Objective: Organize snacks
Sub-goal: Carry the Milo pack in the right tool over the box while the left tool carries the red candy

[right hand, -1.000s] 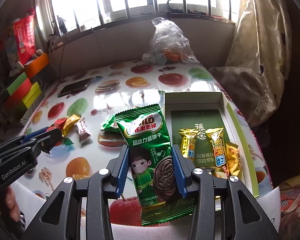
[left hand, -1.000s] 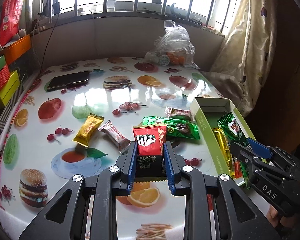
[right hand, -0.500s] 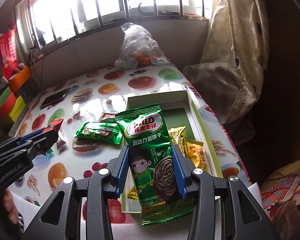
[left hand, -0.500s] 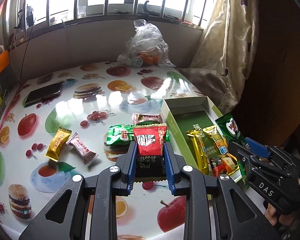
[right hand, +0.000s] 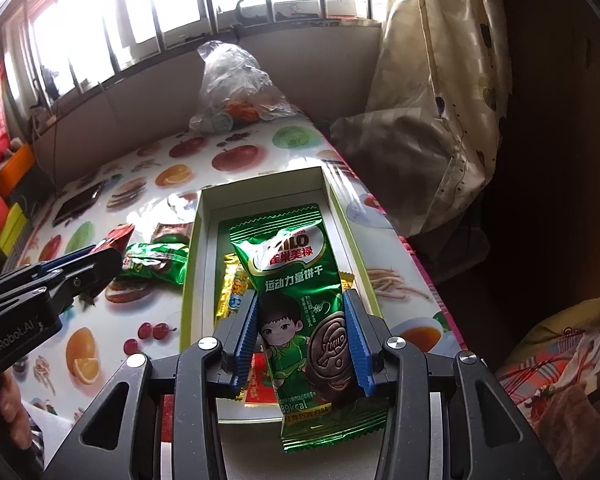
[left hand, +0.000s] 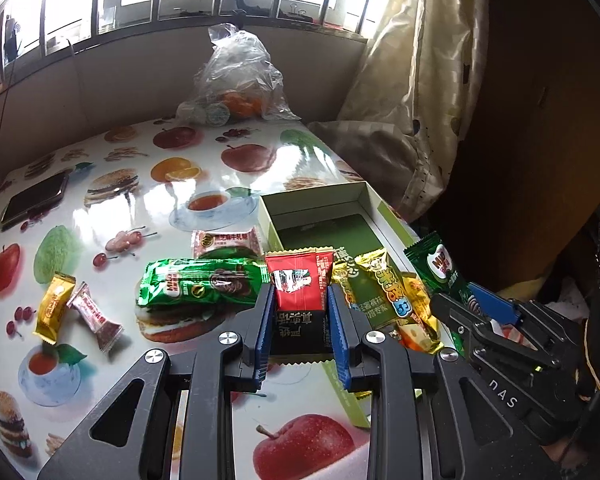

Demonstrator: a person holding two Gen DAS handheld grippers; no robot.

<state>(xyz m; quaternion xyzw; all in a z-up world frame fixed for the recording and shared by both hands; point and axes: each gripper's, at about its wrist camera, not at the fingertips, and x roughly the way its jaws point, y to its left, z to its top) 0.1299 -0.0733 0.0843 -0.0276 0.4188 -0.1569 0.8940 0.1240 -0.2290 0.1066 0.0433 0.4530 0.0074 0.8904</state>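
Glossy fruit-and-burger print tablecloth (left hand: 148,208) under a barred window; dark phone (left hand: 34,199) at far left, partly cut by the fisheye edge. Left to right on the cloth: gold candy (left hand: 54,307), small pink-white candy (left hand: 96,316), green Milo pack lying flat (left hand: 200,282), and a pink sesame-candy wrapper (left hand: 226,241) half hidden behind it. Left gripper (left hand: 300,320) is clamped narrow on a red-and-black sachet (left hand: 300,294), crinkled foil, held above the near-left edge of the box; lower print hard to read. Open shallow cardboard box (left hand: 320,204), white walls, green floor, holds yellow foil bars (left hand: 392,292); their exact count is unclear, overlapped by both grippers. Right gripper (right hand: 303,330) pinches an upright green Milo biscuit packet (right hand: 296,280) over the box interior, covering most of the contents; something red (right hand: 258,380) shows beneath, unidentifiable. Knotted clear plastic bag (left hand: 236,80) with oranges at the back, patterned curtain (left hand: 420,80) at right.
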